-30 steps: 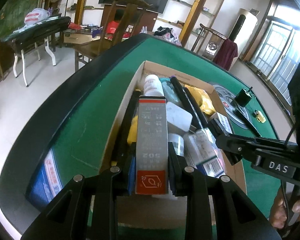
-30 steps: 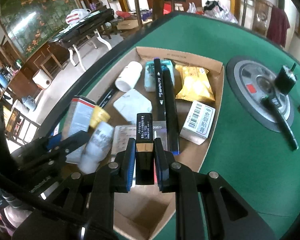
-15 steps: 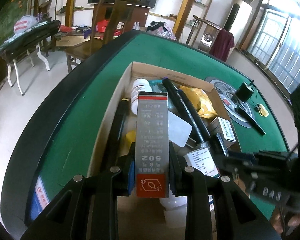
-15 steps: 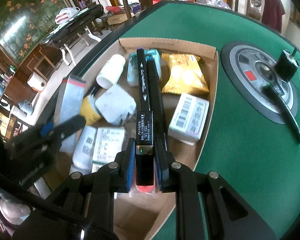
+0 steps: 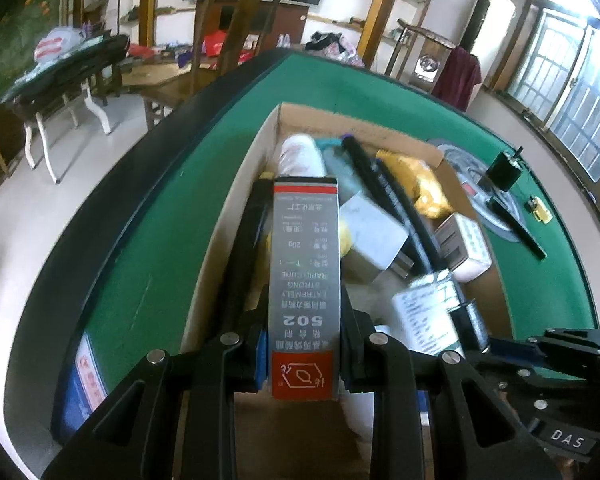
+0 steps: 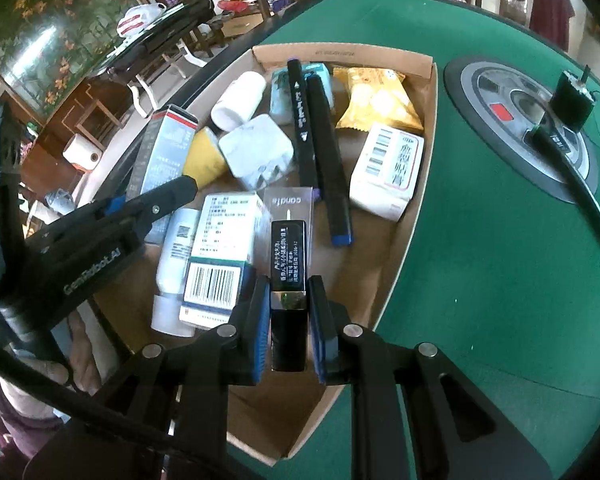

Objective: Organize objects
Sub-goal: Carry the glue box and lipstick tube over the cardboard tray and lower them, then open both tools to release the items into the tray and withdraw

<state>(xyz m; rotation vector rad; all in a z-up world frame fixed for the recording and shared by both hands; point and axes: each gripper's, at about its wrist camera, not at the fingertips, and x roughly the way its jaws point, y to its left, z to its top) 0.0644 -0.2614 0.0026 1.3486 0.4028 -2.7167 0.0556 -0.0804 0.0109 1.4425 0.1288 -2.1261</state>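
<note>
My left gripper [image 5: 304,364] is shut on a tall grey glue box [image 5: 305,264] with red ends, held over the left side of the cardboard box [image 5: 240,208]. The same glue box [image 6: 160,152] shows at the left in the right wrist view. My right gripper [image 6: 288,324] is shut on a small black lipstick-like box [image 6: 287,256], low over the near part of the cardboard box [image 6: 404,240]. Inside lie two black markers [image 6: 320,144], a white bottle [image 6: 240,100], a white charger [image 6: 256,152], a yellow snack pack [image 6: 376,100] and medicine boxes [image 6: 224,248].
The box sits on a green felt table [image 6: 480,300] with a dark padded rim [image 5: 112,200]. A round grey control disc [image 6: 524,120] with a black cube and stick lies right of the box. A blue-white packet [image 5: 80,384] rests at the table's near-left edge. Chairs and tables stand beyond.
My right gripper has sunk lower into the box with the black box, toward the medicine boxes. The left gripper with the glue box has barely shifted.
</note>
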